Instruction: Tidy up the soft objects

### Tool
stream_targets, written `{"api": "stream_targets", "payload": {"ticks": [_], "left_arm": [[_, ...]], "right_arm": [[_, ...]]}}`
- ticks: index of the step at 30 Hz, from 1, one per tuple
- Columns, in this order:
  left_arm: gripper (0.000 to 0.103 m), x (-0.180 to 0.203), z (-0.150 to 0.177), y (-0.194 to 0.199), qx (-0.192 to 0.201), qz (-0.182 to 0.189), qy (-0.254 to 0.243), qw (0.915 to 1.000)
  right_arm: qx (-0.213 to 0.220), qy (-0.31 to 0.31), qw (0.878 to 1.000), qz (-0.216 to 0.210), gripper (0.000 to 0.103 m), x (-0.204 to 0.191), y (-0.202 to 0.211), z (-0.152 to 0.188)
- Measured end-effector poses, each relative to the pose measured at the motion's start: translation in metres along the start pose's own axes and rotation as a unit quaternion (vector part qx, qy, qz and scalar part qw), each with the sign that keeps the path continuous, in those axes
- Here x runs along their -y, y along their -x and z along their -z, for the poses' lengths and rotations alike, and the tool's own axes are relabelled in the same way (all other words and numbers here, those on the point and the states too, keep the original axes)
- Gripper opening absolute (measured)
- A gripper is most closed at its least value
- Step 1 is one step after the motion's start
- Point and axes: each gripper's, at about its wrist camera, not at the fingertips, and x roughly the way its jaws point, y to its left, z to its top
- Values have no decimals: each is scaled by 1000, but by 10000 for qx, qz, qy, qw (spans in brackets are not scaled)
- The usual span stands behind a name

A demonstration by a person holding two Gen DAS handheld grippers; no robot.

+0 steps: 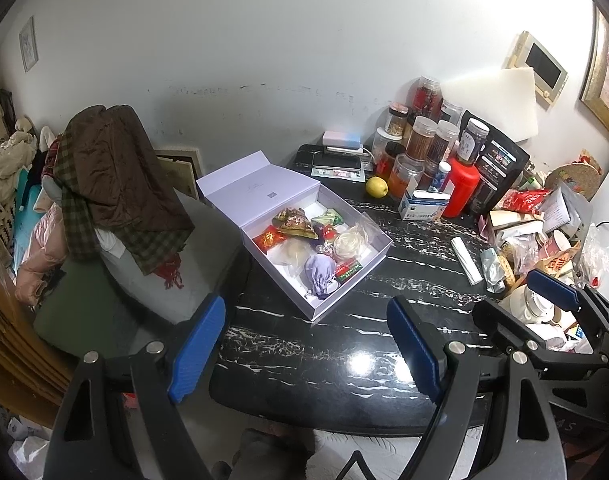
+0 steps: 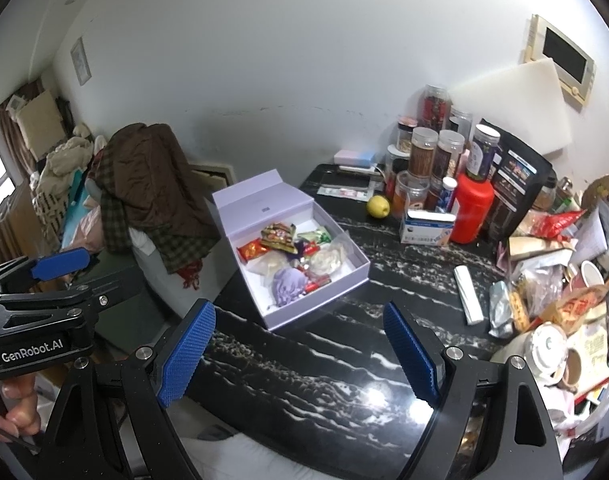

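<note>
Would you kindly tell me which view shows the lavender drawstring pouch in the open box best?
The left wrist view: the lavender drawstring pouch appears larger and clearer, lying near the open box's near corner. The right wrist view shows the same pouch smaller, partly merging with neighbouring packets.

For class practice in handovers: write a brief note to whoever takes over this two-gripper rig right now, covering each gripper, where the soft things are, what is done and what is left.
Left gripper: open, empty, over the bare near part of the table.
Right gripper: open, empty, beside it over the same table.
The box lies open at the table's far left, lid up. In it: a lilac pouch, snack packets, a clear bag.
Done: soft items appear gathered in the box; none held.
Left: probably check the pile on the right for more soft items, then close the lid.
</note>
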Motion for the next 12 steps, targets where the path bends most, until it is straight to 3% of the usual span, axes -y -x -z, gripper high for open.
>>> {"api": "stream_targets", "payload": {"ticks": [12], "left_arm": [[83,0,-3,-17,-167,43,-54,9998]], "right_arm": [[-108,-104,9999,27,87,1,-8,0]]}}
